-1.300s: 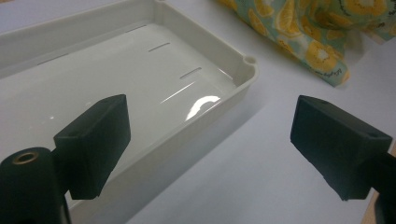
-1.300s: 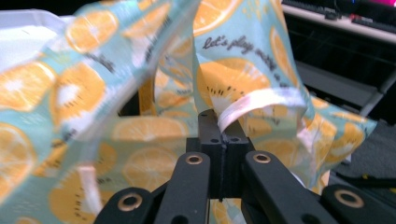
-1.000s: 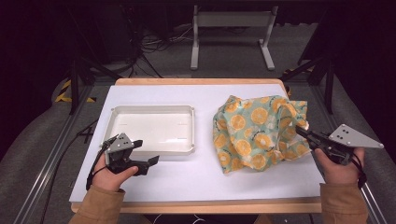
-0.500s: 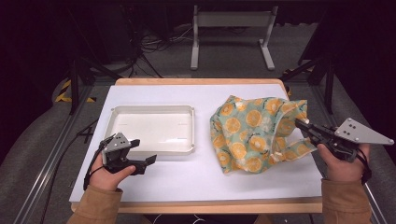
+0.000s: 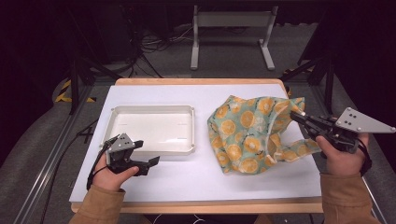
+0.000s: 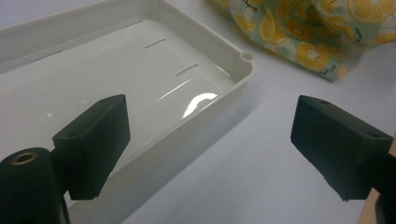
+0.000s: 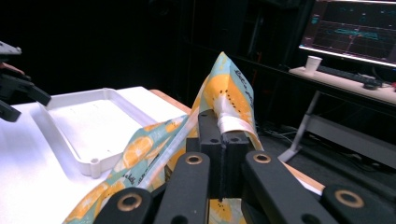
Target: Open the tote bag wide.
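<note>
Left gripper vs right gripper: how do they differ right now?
The left gripper is open and holds nothing; the right gripper is shut on the lemon-print cloth. The left sits low beside the white tray; the right lifts a cloth edge. Both are black and hand-held.

1. The lemon-print cloth (image 6: 299, 32) has small dark script next to the fruit, but it's way too tiny and blurry to read.
2. The monitor (image 7: 355, 28) shows graph lines, no digits I can make out.
3. Nothing else has any lettering.
</note>
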